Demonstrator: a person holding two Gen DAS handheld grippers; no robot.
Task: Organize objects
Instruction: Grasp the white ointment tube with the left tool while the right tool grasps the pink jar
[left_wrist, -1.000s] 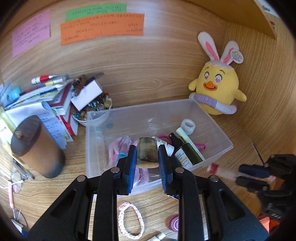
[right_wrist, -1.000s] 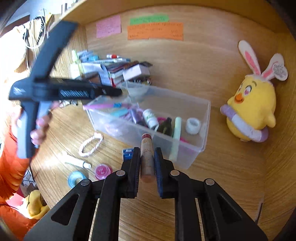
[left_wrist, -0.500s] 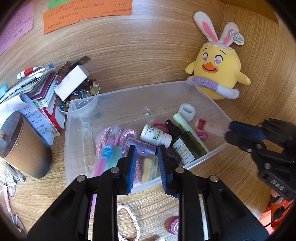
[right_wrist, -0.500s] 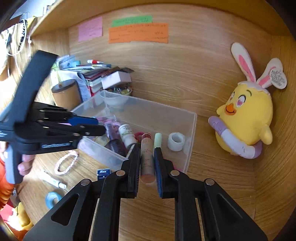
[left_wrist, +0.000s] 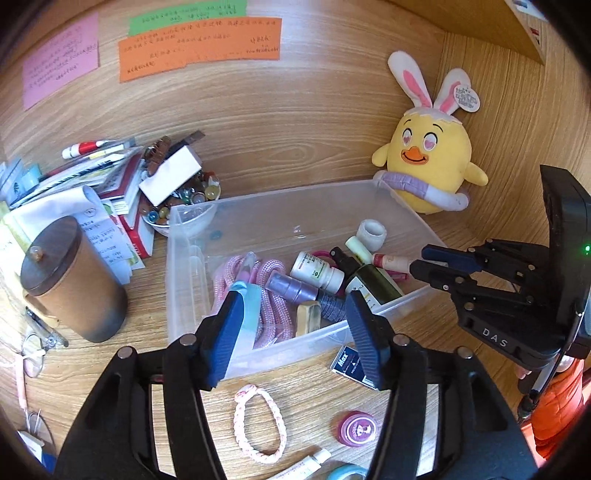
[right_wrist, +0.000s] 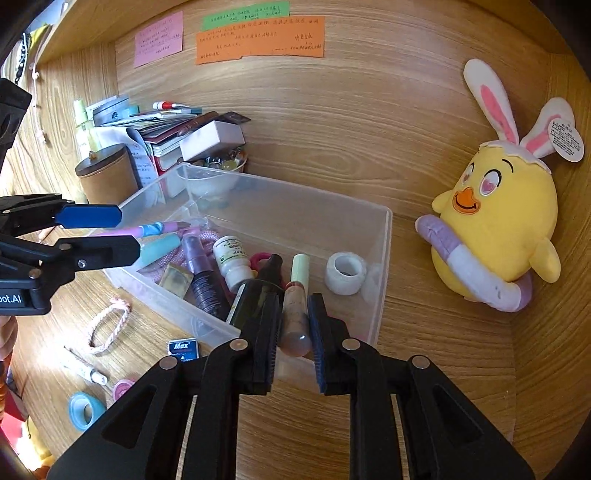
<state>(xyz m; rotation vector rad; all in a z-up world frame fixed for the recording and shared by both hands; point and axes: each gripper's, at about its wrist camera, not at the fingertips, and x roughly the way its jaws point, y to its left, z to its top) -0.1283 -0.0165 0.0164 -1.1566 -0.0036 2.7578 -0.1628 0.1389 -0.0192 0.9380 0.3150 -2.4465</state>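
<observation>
Left hand-held gripper (left_wrist: 291, 332) is hanging over the clear plastic bin (left_wrist: 258, 214), jaws just opening wide with nothing between them. Right hand-held gripper (right_wrist: 291, 325) is opening a crack, the peachy-pink cosmetic tube (right_wrist: 295, 314) sitting between its pads over the bin's near-right corner on the wooden worktop (right_wrist: 424, 332).

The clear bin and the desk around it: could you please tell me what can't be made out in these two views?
- Sticky notes: writing too small, both views.
- Pink-beige tube: the right tongs' pads cover its sides, so contact is unclear.
- Blue tape roll: cut by the left view's bottom edge.
- Pink rope: partly hidden under other items in the clear bin.
</observation>
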